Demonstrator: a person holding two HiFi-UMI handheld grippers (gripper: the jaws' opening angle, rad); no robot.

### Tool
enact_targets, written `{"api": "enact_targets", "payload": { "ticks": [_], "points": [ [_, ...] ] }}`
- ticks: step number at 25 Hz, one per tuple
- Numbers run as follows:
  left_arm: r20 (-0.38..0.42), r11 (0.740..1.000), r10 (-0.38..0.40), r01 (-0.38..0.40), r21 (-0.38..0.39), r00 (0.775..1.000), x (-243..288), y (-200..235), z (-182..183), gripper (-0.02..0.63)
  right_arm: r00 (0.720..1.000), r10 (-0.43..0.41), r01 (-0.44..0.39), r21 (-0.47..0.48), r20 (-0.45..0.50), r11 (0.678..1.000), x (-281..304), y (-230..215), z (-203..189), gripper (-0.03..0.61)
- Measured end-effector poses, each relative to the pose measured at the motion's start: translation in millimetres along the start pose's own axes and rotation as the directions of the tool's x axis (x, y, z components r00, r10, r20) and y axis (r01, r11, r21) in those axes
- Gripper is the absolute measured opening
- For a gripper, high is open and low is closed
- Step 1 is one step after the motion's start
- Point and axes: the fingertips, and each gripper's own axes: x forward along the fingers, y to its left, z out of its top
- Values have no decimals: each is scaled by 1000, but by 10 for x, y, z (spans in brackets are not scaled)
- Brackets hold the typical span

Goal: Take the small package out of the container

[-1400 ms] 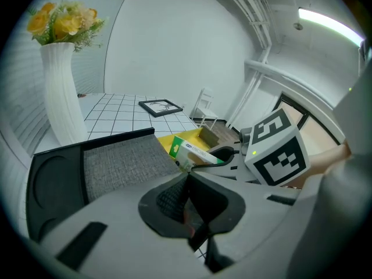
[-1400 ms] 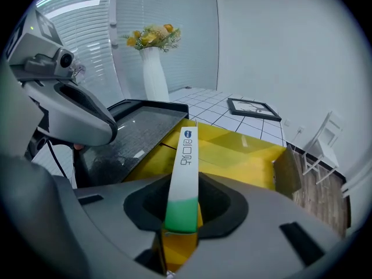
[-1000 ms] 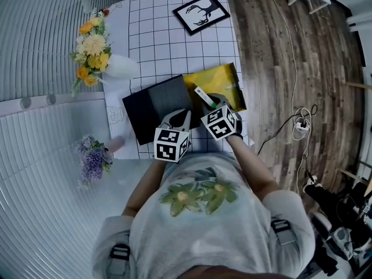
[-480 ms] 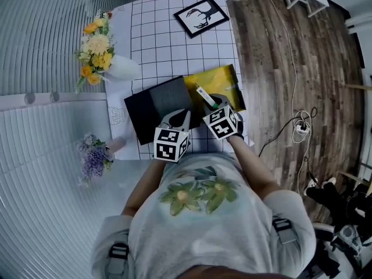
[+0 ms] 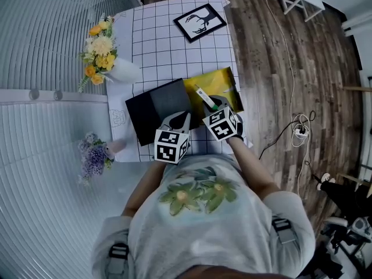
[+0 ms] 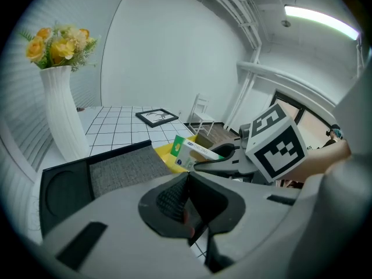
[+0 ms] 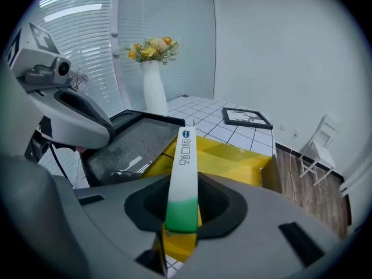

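A slim white-and-green package [image 5: 203,95] sticks up out of my right gripper [image 5: 214,104], which is shut on its green end [image 7: 181,214], just over the near edge of the yellow container [image 5: 224,83]. The right gripper view has the package [image 7: 183,156] slanting up above the container's yellow inside [image 7: 232,156]. My left gripper [image 5: 177,120] hovers at the near edge of the black tray [image 5: 154,106], jaws shut with nothing between them. In the left gripper view [image 6: 187,176] the package [image 6: 192,151] shows to the right, held by the right gripper.
A white vase of yellow flowers [image 5: 110,68] stands left of the black tray. A framed deer picture [image 5: 200,21] lies at the far end of the grid cloth. Purple flowers [image 5: 93,158] sit off the table's left corner. Wooden floor with cables [image 5: 299,127] lies to the right.
Both grippers and the package stay where they were; only the head view has shifted slightly.
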Motion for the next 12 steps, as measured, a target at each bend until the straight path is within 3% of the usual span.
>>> {"api": "enact_targets", "payload": {
  "ticks": [12],
  "points": [
    [43,1000,10,-11,14,999,-170,-52,11,8,999,-26,27,-4,46,1000,-211,62,73,86]
  ]
}}
